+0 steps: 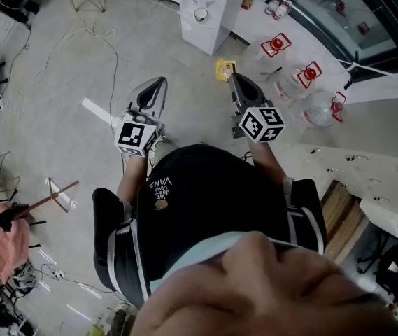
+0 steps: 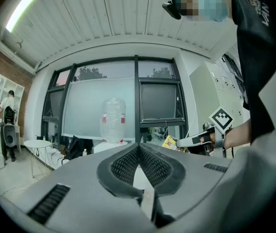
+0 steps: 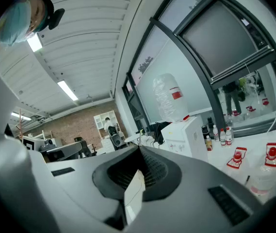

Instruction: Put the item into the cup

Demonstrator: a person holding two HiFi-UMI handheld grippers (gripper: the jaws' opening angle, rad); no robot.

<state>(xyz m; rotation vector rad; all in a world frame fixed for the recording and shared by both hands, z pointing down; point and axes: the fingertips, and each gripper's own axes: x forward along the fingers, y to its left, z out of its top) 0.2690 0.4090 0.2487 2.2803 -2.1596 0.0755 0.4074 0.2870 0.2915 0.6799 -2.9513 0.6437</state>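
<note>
Here, the grey left gripper (image 1: 158,84) has its fingers pressed together, empty. The right gripper (image 1: 233,77) pinches a small yellow printed packet (image 1: 224,68) aloft above the floor. It is probably light, thin and slippery; hold it across a flat edge.

Open-plan lab or studio workspace. Bare concrete floor (image 1: 45,82), with loose cables (image 1: 94,30) at 11 o'clock and tripod-like stands (image 1: 59,191) at 9 o'clock. White water dispenser (image 1: 209,9) at 12 o'clock, spare water jugs (image 1: 303,75) at 1 o'clock. Tall dark-framed windows (image 2: 138,96). Strip lights (image 3: 67,90) on slatted ceiling. Brick wall (image 3: 74,125) with white shelving (image 3: 104,123). Person (image 2: 7,106) stands by equipment, far off.
</note>
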